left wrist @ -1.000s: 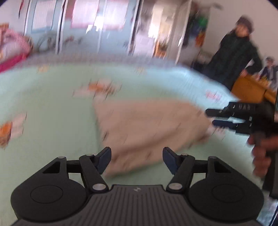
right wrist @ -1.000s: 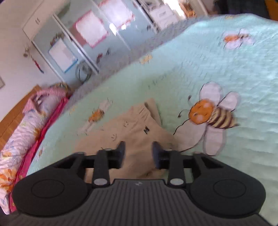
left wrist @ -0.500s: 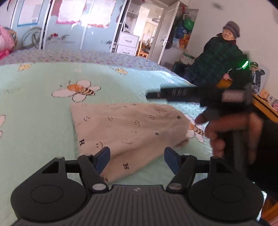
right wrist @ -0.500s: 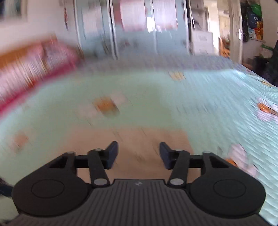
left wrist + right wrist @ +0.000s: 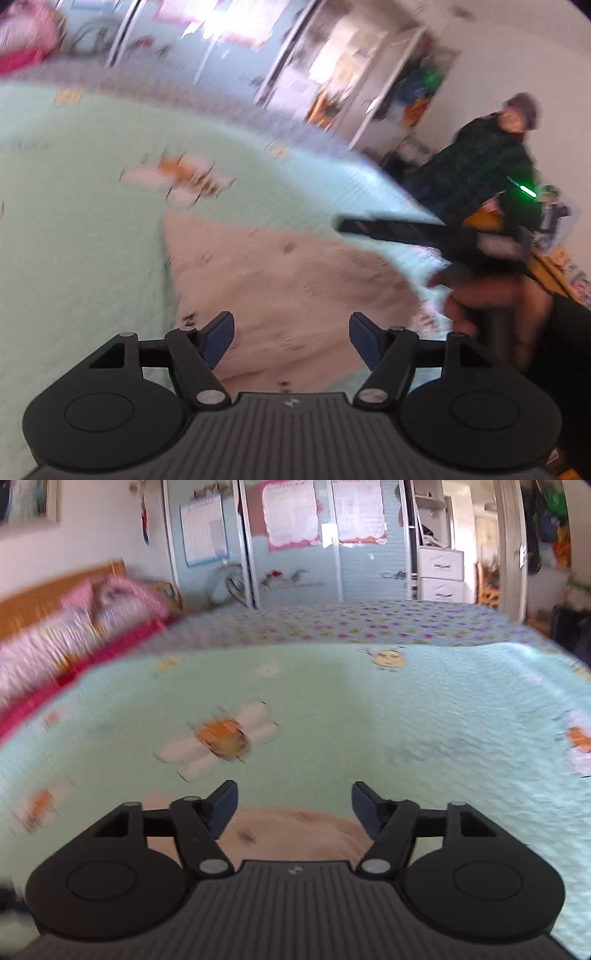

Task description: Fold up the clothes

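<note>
A beige garment (image 5: 295, 280) with small dark prints lies flat on the mint green bedspread (image 5: 81, 229). My left gripper (image 5: 291, 339) hovers over the garment's near edge, open, with nothing between its blue pads. In the left wrist view my right gripper (image 5: 347, 226) shows as a dark bar above the garment's right side, held by a hand (image 5: 480, 295). In its own view the right gripper (image 5: 291, 805) has its jaws opening and empty. Only the garment's far edge (image 5: 295, 830) shows low between the fingers. Both views are partly blurred.
A person in a dark coat (image 5: 476, 173) stands at the bed's right side by an orange table (image 5: 546, 269). Pink pillows (image 5: 74, 627) and a wooden headboard (image 5: 44, 598) lie at the left. Wardrobe doors (image 5: 295, 554) and drawers (image 5: 439, 576) stand beyond the bed.
The right gripper's jaws have spread wider and its view has rolled level, so the garment now sits lower in it. The left view has rolled and moved closer to the garment.
</note>
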